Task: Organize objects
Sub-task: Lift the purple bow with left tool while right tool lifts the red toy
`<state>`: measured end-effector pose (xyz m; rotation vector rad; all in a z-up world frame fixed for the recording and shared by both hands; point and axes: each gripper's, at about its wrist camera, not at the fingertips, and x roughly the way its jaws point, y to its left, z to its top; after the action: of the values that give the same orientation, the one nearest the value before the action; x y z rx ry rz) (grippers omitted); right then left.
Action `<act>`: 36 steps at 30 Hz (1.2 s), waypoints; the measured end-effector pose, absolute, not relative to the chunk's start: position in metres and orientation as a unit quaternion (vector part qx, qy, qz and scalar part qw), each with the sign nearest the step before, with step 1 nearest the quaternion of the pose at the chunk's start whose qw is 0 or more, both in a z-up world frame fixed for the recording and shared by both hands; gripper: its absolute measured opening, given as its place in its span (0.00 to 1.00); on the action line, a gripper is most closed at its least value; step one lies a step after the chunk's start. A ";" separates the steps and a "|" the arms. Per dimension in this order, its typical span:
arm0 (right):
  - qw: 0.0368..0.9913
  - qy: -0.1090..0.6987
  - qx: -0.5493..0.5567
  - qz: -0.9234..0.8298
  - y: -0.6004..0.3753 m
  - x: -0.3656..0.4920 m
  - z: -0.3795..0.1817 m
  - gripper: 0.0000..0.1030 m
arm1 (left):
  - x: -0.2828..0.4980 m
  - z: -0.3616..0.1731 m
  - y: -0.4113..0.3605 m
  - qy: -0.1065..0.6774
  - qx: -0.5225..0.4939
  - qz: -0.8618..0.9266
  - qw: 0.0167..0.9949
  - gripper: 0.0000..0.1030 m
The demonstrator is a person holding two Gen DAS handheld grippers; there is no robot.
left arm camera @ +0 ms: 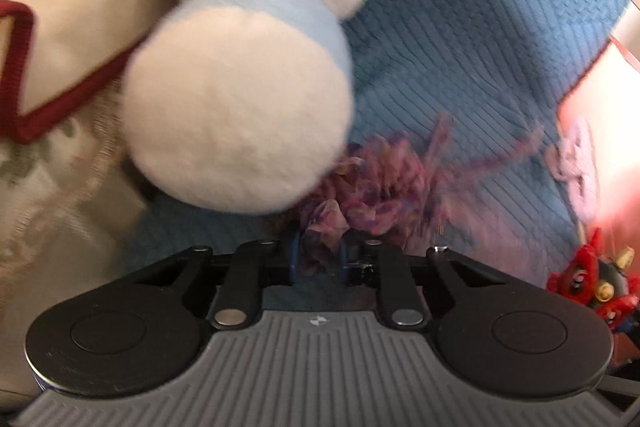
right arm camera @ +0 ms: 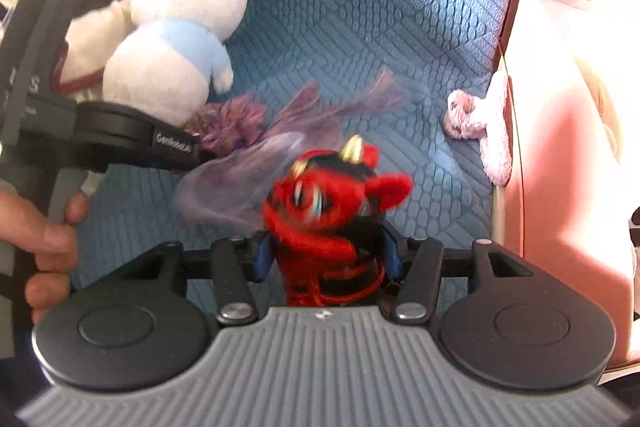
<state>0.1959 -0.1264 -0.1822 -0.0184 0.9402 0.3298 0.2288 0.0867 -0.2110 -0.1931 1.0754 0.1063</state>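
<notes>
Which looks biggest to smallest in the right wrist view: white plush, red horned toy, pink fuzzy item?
1. white plush
2. red horned toy, though it sits nearest the camera, so its size is inflated
3. pink fuzzy item

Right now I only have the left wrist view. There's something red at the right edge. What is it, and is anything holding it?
Observer: It's a red horned plush toy, and the right gripper is shut on its body.
Operator: Is the purple bundle clear of that toy?
Observer: Probably not. A sheer purple veil trails from the bundle to the toy's side, but I cannot tell whether they touch.
</notes>
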 end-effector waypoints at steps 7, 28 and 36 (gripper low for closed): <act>0.883 0.437 -0.001 0.171 -0.127 0.203 -0.189 0.54 | 0.229 -0.203 0.111 0.498 -0.147 0.063 0.852 0.20; 0.881 0.453 0.032 0.132 -0.138 0.158 -0.193 0.56 | 0.225 -0.194 0.113 0.488 -0.174 0.037 0.855 0.20; 0.883 0.452 0.044 0.123 -0.137 0.155 -0.194 0.64 | 0.212 -0.193 0.111 0.485 -0.198 0.028 0.851 0.20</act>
<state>0.1545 -0.1374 -0.1941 0.0907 0.9404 0.2552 0.2118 0.1109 -0.1932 -0.4179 1.0223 0.0591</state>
